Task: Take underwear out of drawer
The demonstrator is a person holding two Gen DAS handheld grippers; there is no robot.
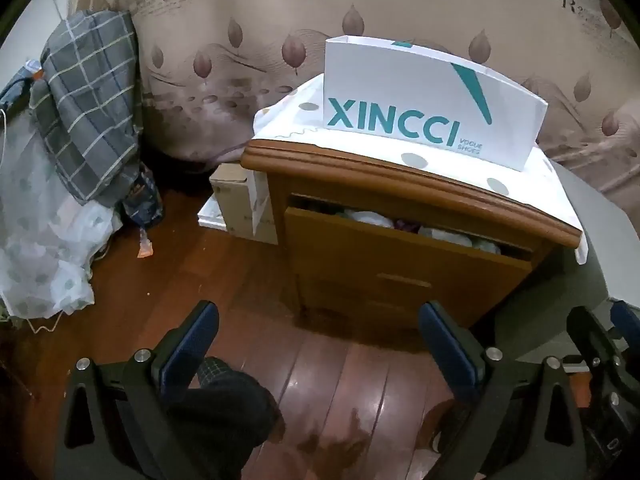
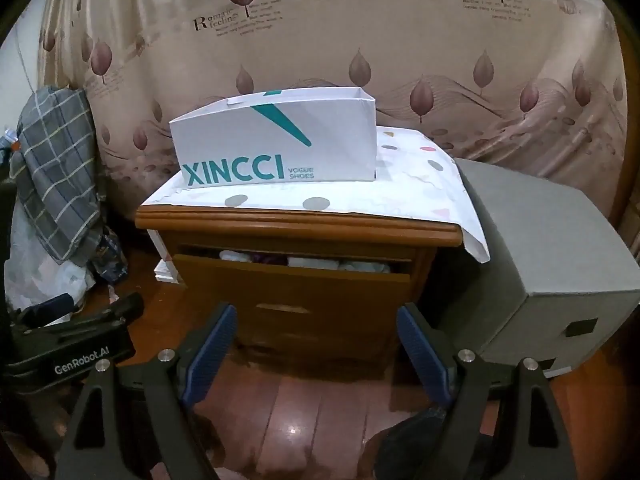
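Note:
A wooden nightstand point(image 1: 400, 168) point(image 2: 296, 224) stands ahead. Its top drawer point(image 1: 400, 256) point(image 2: 292, 280) is pulled partly out. Folded underwear point(image 1: 400, 226) point(image 2: 320, 260), white and purple, shows in the gap. My left gripper point(image 1: 318, 320) is open and empty, low over the floor in front of the nightstand. My right gripper point(image 2: 316, 322) is open and empty, facing the drawer front from a short distance. The left gripper's body also shows at the left of the right wrist view point(image 2: 72, 336).
A white XINCCI shoe box point(image 1: 432, 108) point(image 2: 276, 144) sits on a dotted cloth point(image 2: 408, 188) on the nightstand. A grey box point(image 2: 552, 248) stands to the right. Plaid fabric point(image 1: 88, 108) and bags are piled left. Cardboard boxes point(image 1: 244, 208) are beside the nightstand. A curtain point(image 2: 360, 40) hangs behind.

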